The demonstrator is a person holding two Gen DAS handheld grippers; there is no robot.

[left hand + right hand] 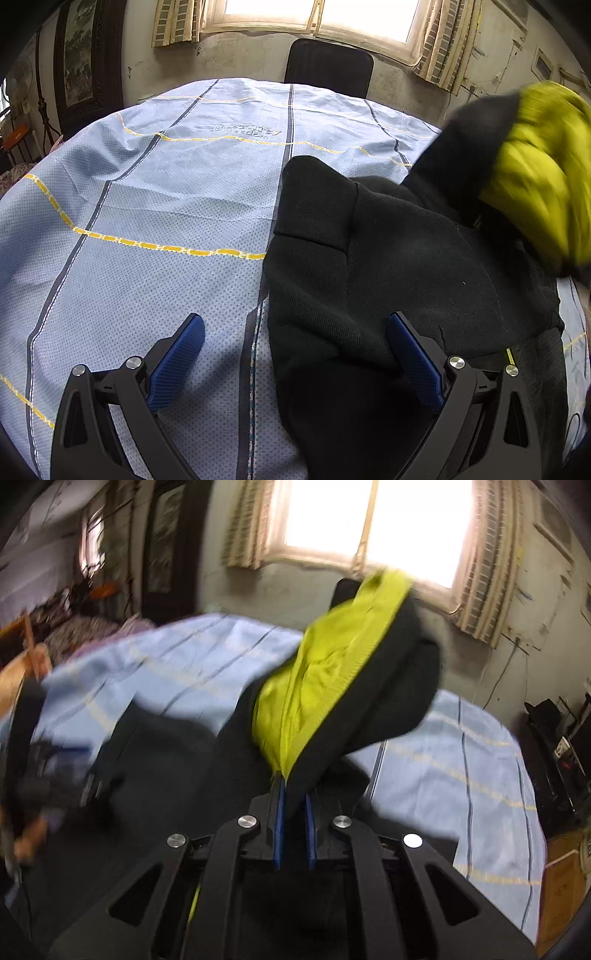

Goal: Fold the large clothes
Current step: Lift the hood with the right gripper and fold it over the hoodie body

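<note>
Black jacket mid-fold on the cloth-covered worktop

Left view: left hand-held gripper spread wide, low over the jacket, seemingly ready to pin it. Right view: right hand-held gripper clamped on the jacket's edge, lifting it, yellow lining showing.

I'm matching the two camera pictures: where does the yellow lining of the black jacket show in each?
Left wrist view: yellow lining at the right edge, blurred, above the black jacket.
Right wrist view: lining at centre, rising from the shut right tool.
Shared landmark: the window behind the chair.
</note>
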